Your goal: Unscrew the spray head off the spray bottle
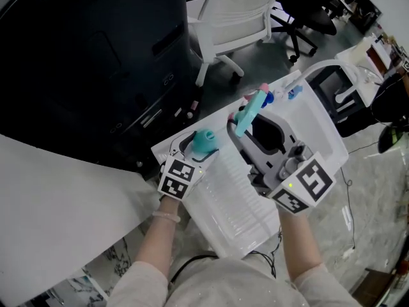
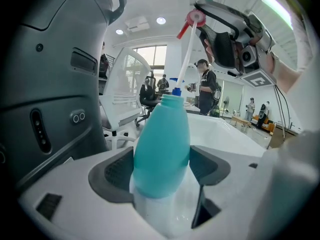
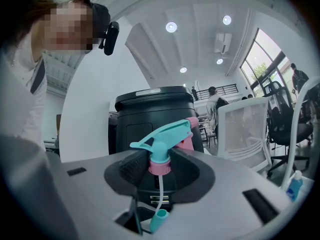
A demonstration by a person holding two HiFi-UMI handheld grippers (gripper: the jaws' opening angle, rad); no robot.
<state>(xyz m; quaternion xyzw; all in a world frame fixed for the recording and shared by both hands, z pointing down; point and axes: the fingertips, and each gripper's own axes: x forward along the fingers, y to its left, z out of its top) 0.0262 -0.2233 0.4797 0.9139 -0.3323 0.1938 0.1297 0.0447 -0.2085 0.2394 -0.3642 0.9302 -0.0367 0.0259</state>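
Observation:
My left gripper (image 1: 195, 153) is shut on the teal spray bottle (image 1: 204, 142), which stands upright between its jaws (image 2: 162, 149) with its neck open at the top. Up and to the right, my right gripper (image 1: 243, 125) is shut on the teal spray head (image 1: 250, 110), gripping its pink collar (image 3: 160, 166). The head is off the bottle. Its white dip tube (image 3: 160, 189) hangs down toward the bottle's mouth (image 3: 159, 220). From the left gripper view the tube (image 2: 184, 59) slants up to the collar (image 2: 195, 18) held by the right gripper (image 2: 235, 39).
A white table (image 1: 313, 126) lies under both grippers, with a ribbed white board (image 1: 230, 203) at its near end. A large black machine (image 1: 96, 62) stands to the left, a white mesh chair (image 1: 236, 18) behind. A small blue-capped bottle (image 1: 292, 93) sits at the table's far edge.

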